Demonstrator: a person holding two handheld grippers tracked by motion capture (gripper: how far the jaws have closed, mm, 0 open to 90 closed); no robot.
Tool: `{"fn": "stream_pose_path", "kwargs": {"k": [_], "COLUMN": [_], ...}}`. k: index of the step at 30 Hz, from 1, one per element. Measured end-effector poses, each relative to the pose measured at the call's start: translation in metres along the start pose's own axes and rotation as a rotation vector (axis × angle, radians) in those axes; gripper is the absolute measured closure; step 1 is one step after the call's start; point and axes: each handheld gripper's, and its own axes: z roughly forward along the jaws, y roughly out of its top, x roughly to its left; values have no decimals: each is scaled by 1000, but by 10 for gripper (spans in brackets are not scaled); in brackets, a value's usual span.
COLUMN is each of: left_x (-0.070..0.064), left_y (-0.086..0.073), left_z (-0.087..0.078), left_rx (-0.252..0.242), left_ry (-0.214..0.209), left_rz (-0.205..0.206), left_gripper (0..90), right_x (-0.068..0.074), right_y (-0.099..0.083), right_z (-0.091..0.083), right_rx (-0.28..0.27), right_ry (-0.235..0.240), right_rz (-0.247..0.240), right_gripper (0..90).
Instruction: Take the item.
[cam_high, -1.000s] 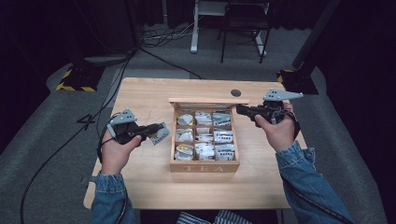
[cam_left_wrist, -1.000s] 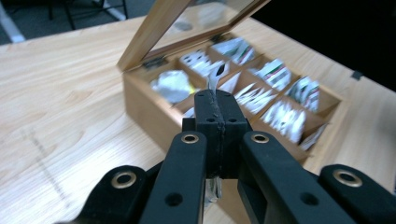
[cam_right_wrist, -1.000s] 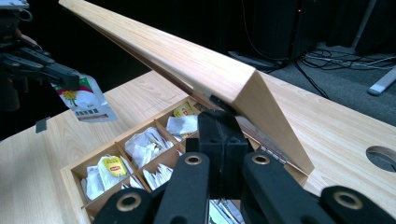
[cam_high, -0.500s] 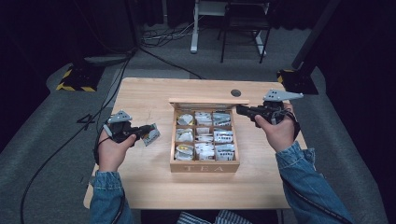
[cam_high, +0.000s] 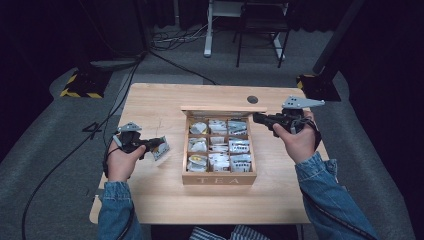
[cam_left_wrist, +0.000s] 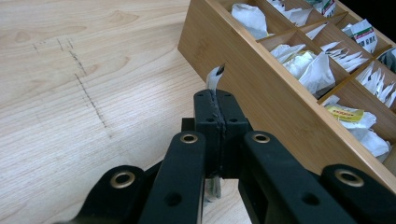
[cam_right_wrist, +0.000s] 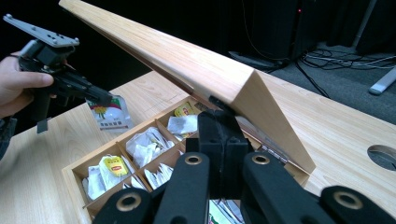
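**Asker:** What was happening at the pale wooden table (cam_high: 150, 100)?

**Describer:** A person in denim sleeves held a black two-jaw gripper in each hand. The left gripper (cam_high: 159, 144) had its jaws pressed together on a small white paper tea sachet with a green and red print (cam_high: 161, 149), held just above the table to the left of the box and apart from it. In the left gripper view the sachet's edge (cam_left_wrist: 215, 74) poked up between the closed jaws.

**Asker:** And the box?

**Describer:** An open bamboo tea box with nine compartments, marked TEA on its front (cam_high: 218, 178), sat mid-table, full of sachets. Its wooden lid (cam_right_wrist: 187, 60) stood raised. The right gripper (cam_high: 257, 118) was at the lid's right end with its jaws drawn close together; whether they actually pinched the lid, I could not tell.

**Asker:** Which step was that?

**Describer:** It looked like a sachet had been taken out while the lid was propped. Next, I would judge, the sachet needed setting down flat on bare table and the jaws releasing, with the lid kept steady.
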Motion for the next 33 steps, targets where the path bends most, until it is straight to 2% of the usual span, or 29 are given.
{"fn": "stream_pose_path", "kwargs": {"k": [11,17,18,22,23,24,25,27,29,31,33], "left_x": [12,15,15,16,17,17,17,19,19,20,20], "left_y": [-9,-10,-11,-11,-10,-10,-9,-9,-9,-9,-9], "left_z": [11,13,13,13,12,12,10,7,6,1,-1], "left_rx": [-9,-11,-10,-25,-40,-40,-41,-37,-48,-52,-56], "left_ry": [-26,-51,-50,-25,18,18,55,101,114,145,153], "left_rz": [-51,-60,-61,-68,-66,-66,-65,-64,-68,-70,-66], "left_gripper": [877,866,842,634,561,513,513,398,373,346,342], "right_x": [0,0,0,0,0,0,0,0,0,0,0], "right_y": [0,-1,-1,-1,-1,-1,-1,-1,-1,-1,0], "right_z": [0,0,0,0,0,0,0,0,-1,0,0], "right_rx": [1,1,1,2,3,3,3,5,5,5,5], "right_ry": [1,2,2,2,3,3,2,4,4,4,4], "right_rz": [-2,-1,-1,-1,-1,-1,0,-1,0,-1,-1], "right_gripper": [900,900,900,900,900,900,900,900,900,900,900]}}
